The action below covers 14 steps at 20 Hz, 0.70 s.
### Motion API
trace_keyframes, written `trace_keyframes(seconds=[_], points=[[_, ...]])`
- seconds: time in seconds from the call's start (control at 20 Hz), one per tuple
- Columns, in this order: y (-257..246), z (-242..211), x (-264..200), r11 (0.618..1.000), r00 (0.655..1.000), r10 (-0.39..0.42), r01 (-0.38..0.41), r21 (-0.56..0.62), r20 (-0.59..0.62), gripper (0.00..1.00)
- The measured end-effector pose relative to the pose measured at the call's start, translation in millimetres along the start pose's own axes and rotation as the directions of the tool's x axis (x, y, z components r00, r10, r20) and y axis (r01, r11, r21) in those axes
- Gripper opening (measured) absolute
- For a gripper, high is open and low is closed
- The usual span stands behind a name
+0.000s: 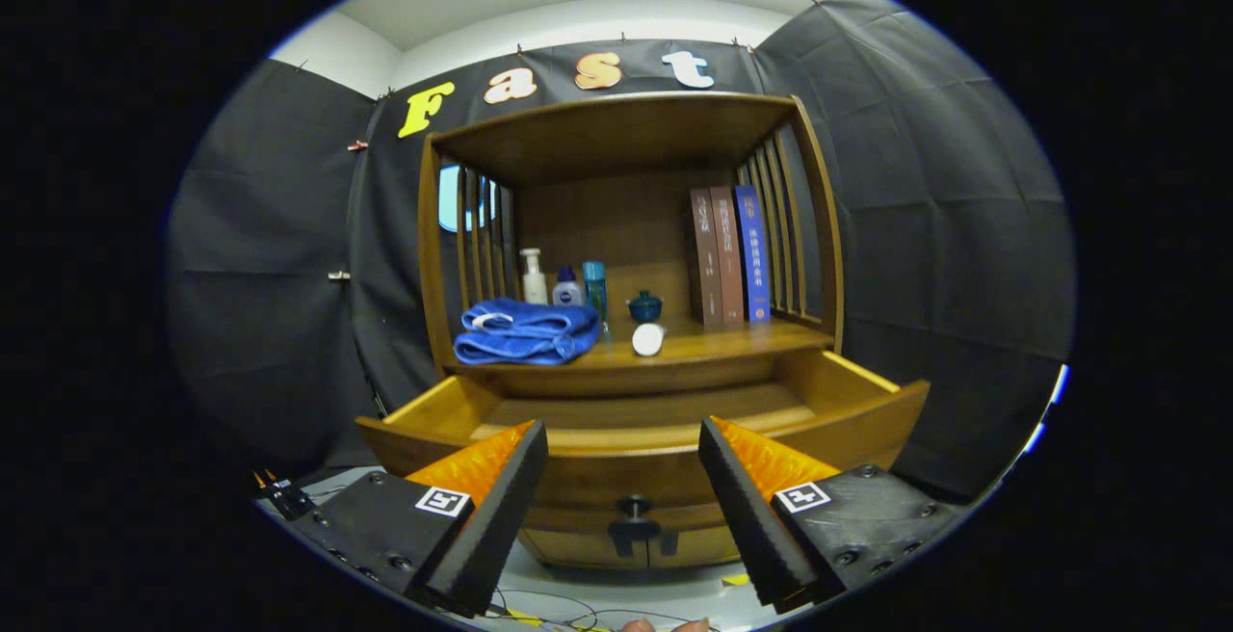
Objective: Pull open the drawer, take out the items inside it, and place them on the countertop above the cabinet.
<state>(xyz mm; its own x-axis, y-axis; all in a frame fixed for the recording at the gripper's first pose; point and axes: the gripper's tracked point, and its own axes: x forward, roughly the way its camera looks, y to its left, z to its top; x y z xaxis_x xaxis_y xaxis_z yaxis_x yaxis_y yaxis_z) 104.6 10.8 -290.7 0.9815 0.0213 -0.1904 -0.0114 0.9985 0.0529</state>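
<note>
A wooden cabinet stands ahead of me with its drawer (636, 439) pulled out toward me; the part of the drawer's floor that I can see is bare wood. The drawer's dark knob (634, 509) sits low on its front, between my fingers. On the countertop (713, 348) above the drawer lie a folded blue towel (525, 331) and a small white round item (648, 339). My gripper (624, 444) is open, held in front of the drawer's front panel with nothing between its fingers.
At the back of the countertop stand a white pump bottle (532, 276), a small white bottle (567, 289), a tall blue bottle (595, 288), a small blue lidded pot (644, 305) and three upright books (729, 254). Slatted wooden sides and a top shelf enclose the countertop. Cables (568, 605) lie on the floor below.
</note>
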Motion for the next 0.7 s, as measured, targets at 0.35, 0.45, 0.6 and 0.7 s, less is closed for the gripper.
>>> trace_keyframes(seconds=[0.35, 0.45, 0.6, 0.7], points=[[-5.2, -51.4, 34.5, 0.999, 0.998, -0.018, 0.017, -0.031, -0.056, 0.99], [-8.4, -58.8, 40.7, 0.998, 0.997, -0.037, 0.033, -0.056, -0.07, 0.99], [-8.5, -56.6, 42.0, 0.997, 0.998, -0.048, 0.046, -0.064, -0.038, 0.98], [-7.9, -55.0, 42.1, 0.997, 0.998, -0.05, 0.048, -0.053, -0.038, 0.99]])
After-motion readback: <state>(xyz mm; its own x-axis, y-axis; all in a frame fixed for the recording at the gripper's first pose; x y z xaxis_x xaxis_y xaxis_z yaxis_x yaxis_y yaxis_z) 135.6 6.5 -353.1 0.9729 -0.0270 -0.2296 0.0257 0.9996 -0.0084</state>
